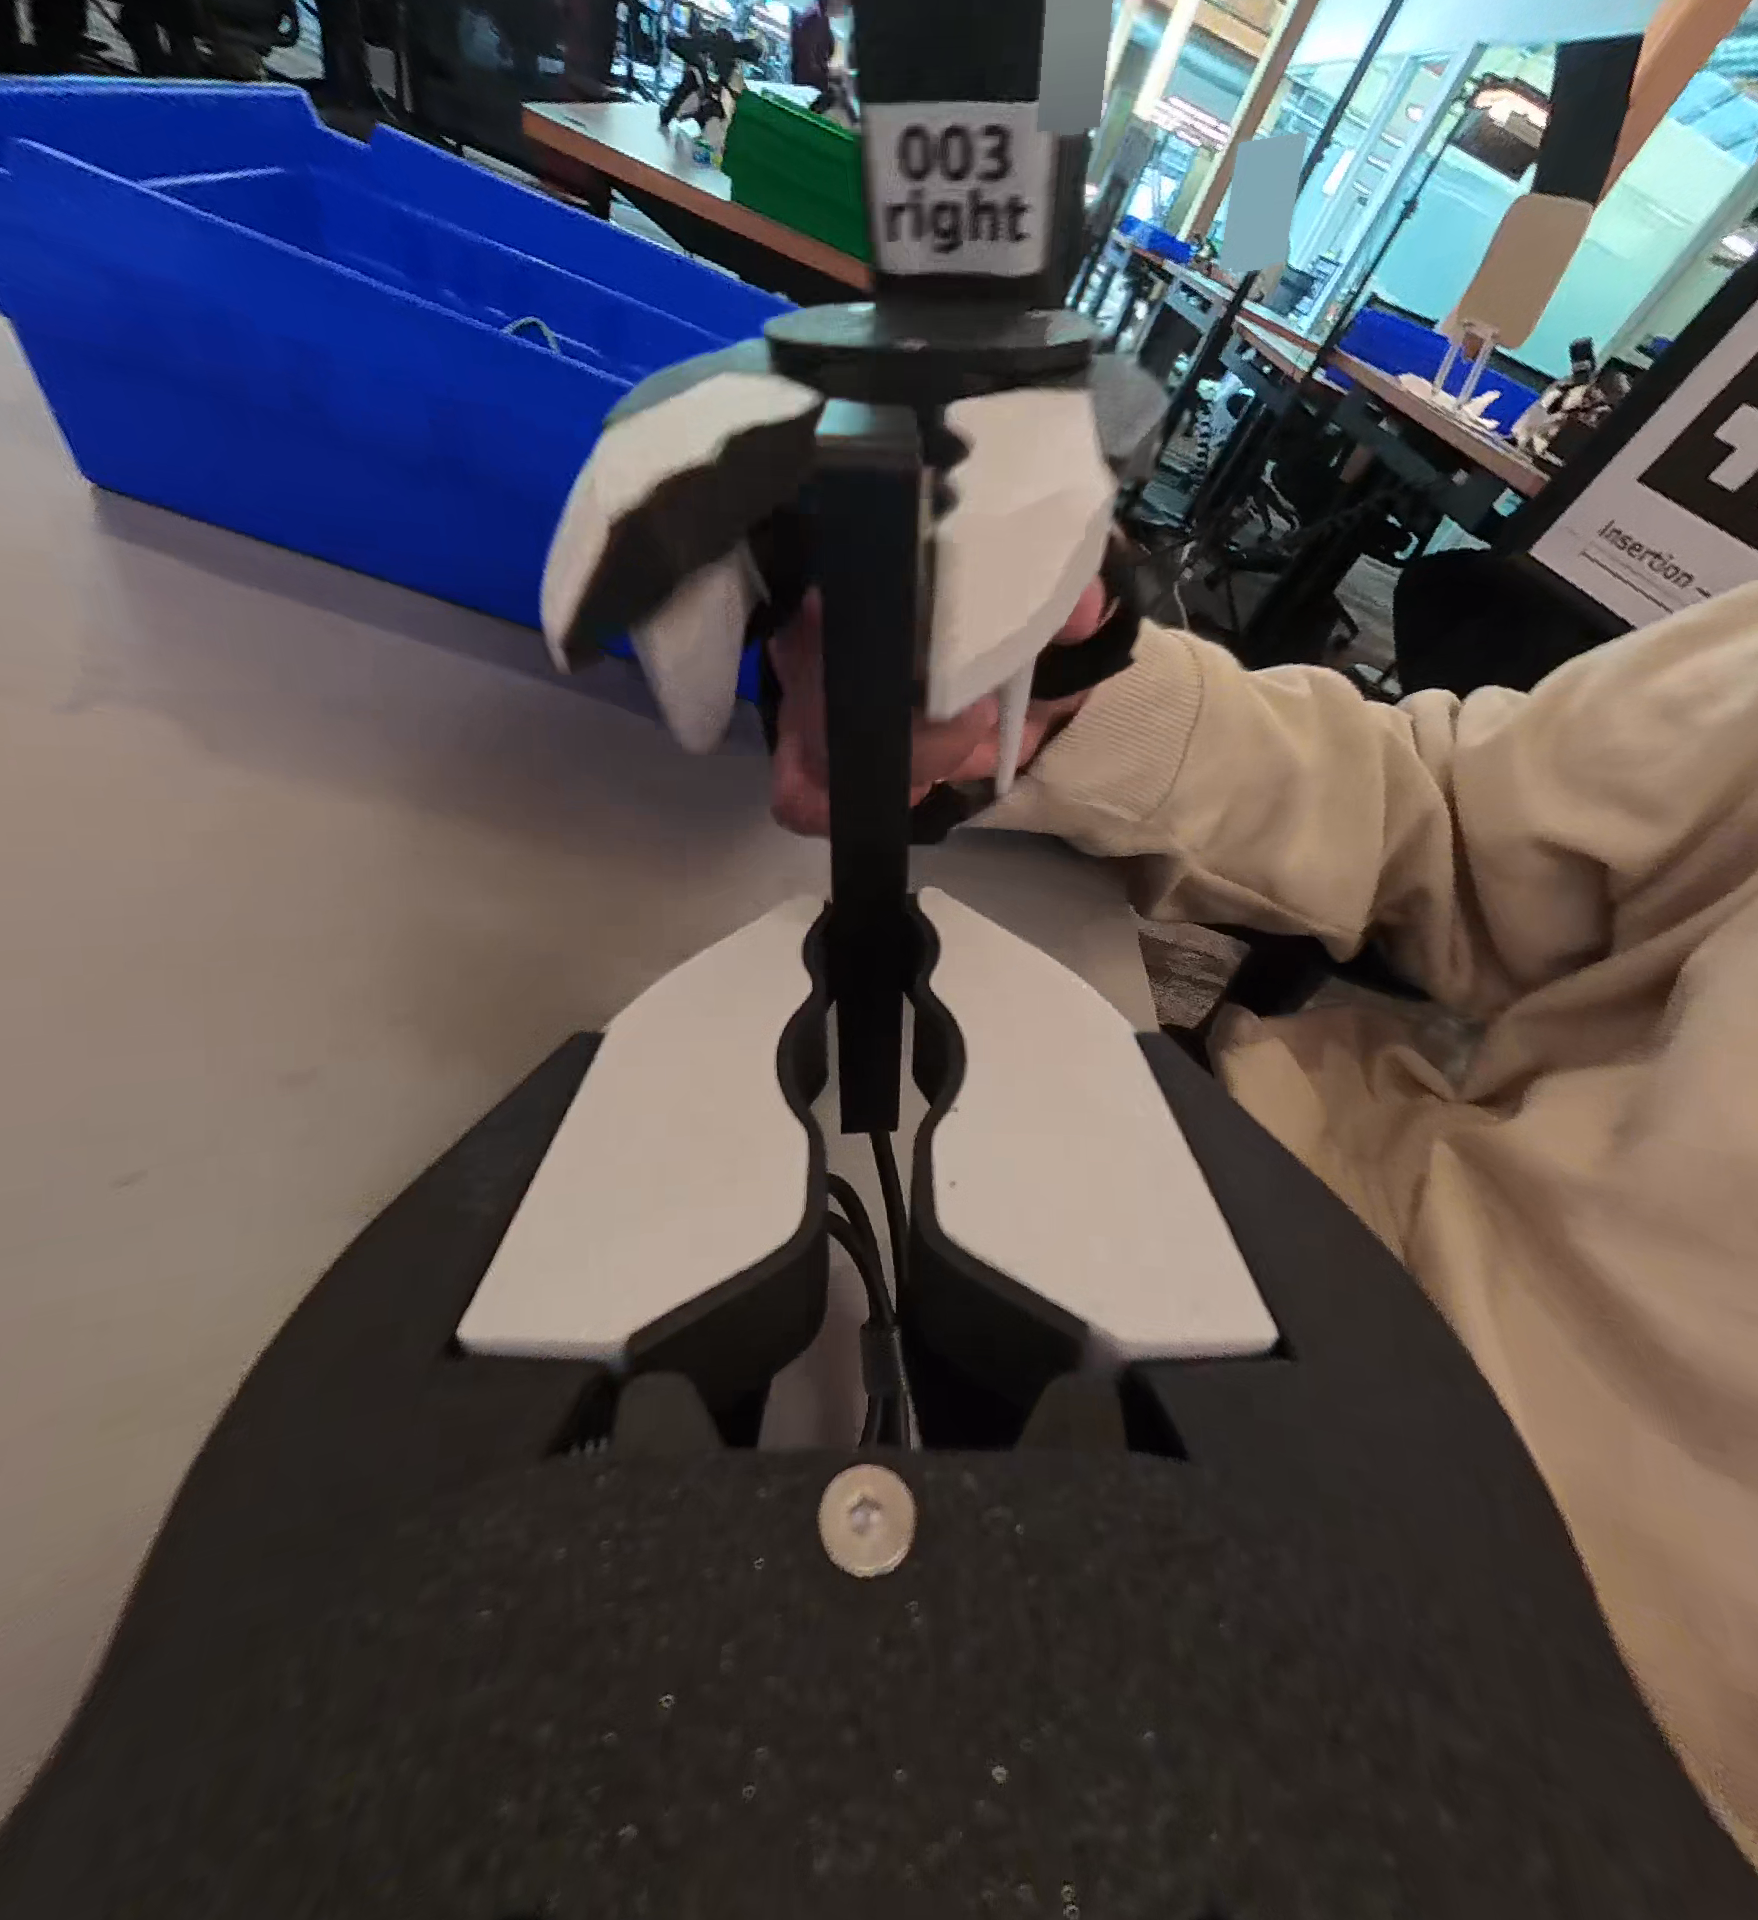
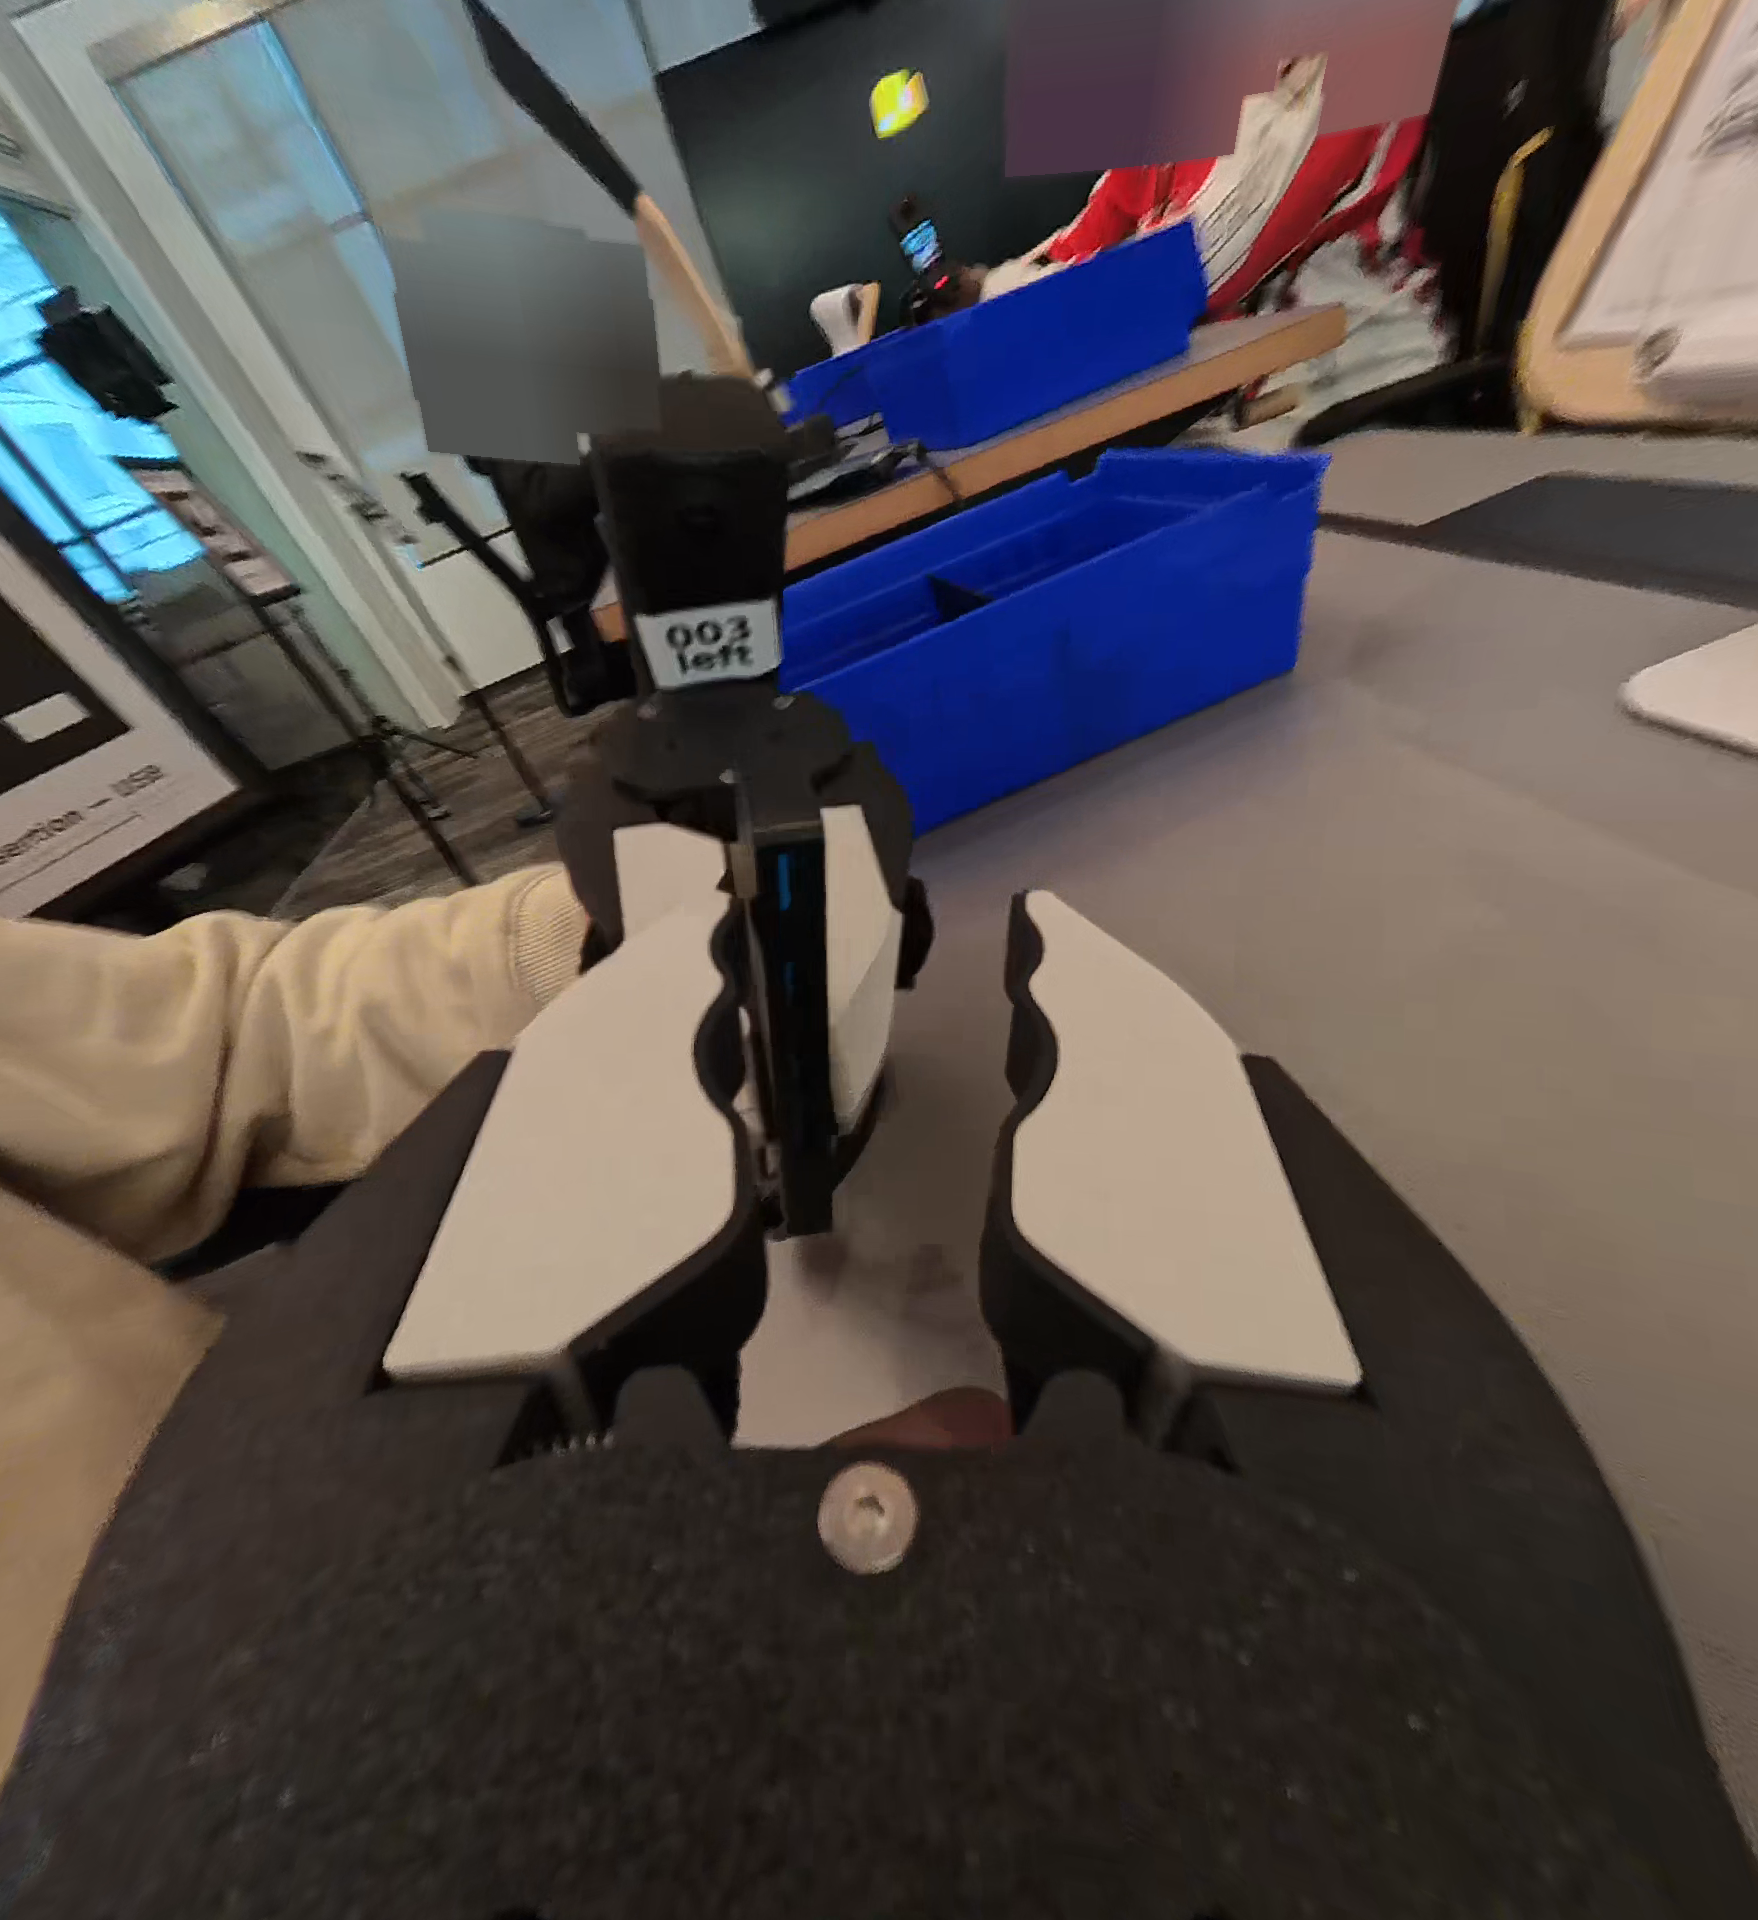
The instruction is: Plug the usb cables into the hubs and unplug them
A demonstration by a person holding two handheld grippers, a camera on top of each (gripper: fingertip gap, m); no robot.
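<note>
The two grippers face each other over the tabletop [image 1: 179, 935], near its edge. The left gripper [image 1: 870, 997] clamps a USB hub [image 1: 864, 831] on edge; the right gripper [image 2: 890, 1060] gapes beside it. Behind them, a bin [image 2: 1051, 665] sits on the tabletop.

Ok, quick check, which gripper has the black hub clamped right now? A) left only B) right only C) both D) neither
A: the left gripper has its fingers closed on the black hub, while the right gripper stands open, the hub beside its left finger.
</note>
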